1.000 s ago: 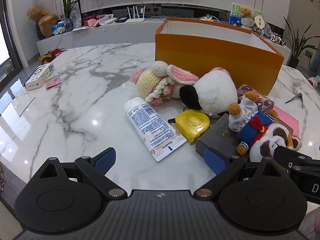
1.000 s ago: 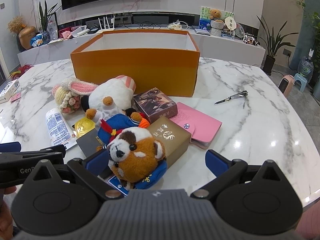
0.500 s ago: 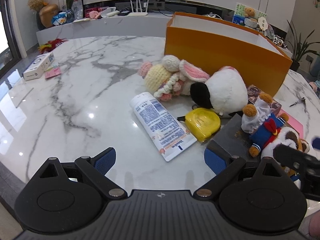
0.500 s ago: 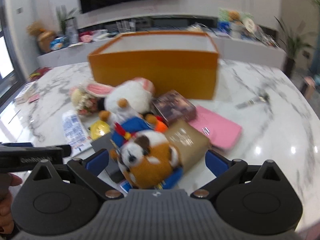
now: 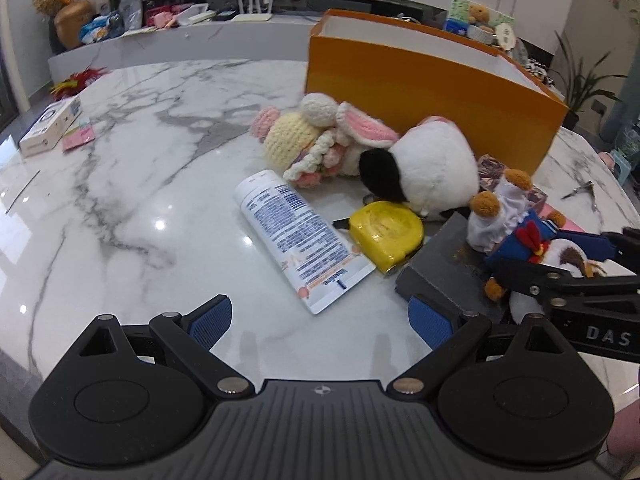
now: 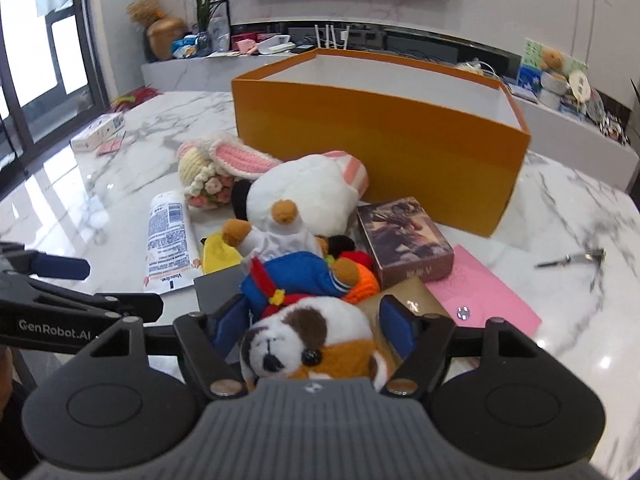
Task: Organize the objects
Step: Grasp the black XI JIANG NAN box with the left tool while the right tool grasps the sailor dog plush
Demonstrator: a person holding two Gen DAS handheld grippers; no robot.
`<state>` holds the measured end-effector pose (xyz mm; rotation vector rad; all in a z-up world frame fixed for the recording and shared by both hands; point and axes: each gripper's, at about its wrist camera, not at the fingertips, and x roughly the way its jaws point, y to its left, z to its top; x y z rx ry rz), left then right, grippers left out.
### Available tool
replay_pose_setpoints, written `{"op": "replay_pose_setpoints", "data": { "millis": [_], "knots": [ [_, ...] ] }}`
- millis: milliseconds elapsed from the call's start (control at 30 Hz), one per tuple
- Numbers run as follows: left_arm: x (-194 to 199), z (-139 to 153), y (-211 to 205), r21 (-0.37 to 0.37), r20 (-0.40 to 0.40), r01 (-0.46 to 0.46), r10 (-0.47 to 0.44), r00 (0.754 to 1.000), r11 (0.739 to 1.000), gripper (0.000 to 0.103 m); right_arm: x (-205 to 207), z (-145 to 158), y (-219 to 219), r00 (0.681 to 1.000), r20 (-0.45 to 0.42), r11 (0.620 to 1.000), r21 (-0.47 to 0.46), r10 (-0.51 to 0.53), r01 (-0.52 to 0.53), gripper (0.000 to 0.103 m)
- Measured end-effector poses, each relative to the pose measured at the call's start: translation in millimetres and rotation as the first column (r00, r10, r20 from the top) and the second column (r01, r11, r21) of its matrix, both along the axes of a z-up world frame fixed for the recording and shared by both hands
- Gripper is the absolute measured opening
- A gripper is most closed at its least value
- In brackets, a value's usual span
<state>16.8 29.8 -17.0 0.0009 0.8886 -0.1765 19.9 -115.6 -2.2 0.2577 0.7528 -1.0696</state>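
Note:
A brown-and-white plush toy in a blue sailor suit [image 6: 304, 336] lies on top of a pile of boxes at the table's near edge. My right gripper [image 6: 312, 326] straddles its head. The jaws are closing, and both blue pads touch the toy's sides. In the left wrist view the same toy [image 5: 516, 236] shows at the right, with the right gripper [image 5: 560, 258] around it. My left gripper [image 5: 320, 320] hangs open over the bare marble near the table edge, with nothing between its fingers. An open orange box [image 6: 380, 152] stands behind the pile.
A white plush [image 6: 304, 196], a crochet bunny [image 5: 296, 140], a lotion tube [image 5: 296, 236] and a yellow tape measure [image 5: 384, 236] lie by the box. A picture box [image 6: 404, 236], gold box [image 6: 412, 300], pink wallet [image 6: 480, 300] and metal clippers [image 6: 576, 258] sit to the right.
My right gripper moved forward and down over the sailor plush, rolled a little, and its jaws narrowed from wide open onto the toy. The left gripper barely shifted.

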Motion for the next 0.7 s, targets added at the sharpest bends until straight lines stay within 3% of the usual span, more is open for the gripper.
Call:
{"op": "replay_pose_setpoints", "data": {
  "millis": [67,100,233,333,500,600,700],
  "knots": [
    [-2,1,-5,0.009,0.023,0.045,-0.046,0.999,0.999,0.103,-1,0,-2,1.0,0.0,1.0,-0.003,0.01,-0.01,0.069],
    [-4,1,-10,0.023,0.041,0.079,-0.08,0.996,0.997,0.103,-3,1,-5,1.0,0.002,1.0,-0.001,0.025,-0.025,0.056],
    [-10,4,-30,0.116,0.108,0.198,-0.211,0.972,0.973,0.103,-15,7,-21,0.995,0.078,0.997,0.054,0.056,-0.06,0.054],
    [-10,7,-47,0.157,0.145,0.321,-0.344,0.928,0.934,0.103,-21,12,-20,0.994,0.103,0.997,0.06,0.035,-0.041,0.053],
    [-8,3,-73,0.2,0.17,0.511,-0.543,0.822,0.836,0.103,-39,19,-11,0.991,0.13,0.999,0.046,-0.008,0.002,0.053],
    [-4,-4,-83,0.211,0.153,0.558,-0.591,0.792,0.803,0.103,-57,23,-10,0.983,0.177,0.998,0.061,-0.044,0.034,0.053],
    [-3,-9,-88,0.226,0.152,0.566,-0.602,0.784,0.793,0.103,-64,25,-9,0.98,0.19,0.997,0.059,-0.059,0.048,0.053]
  ]
}}
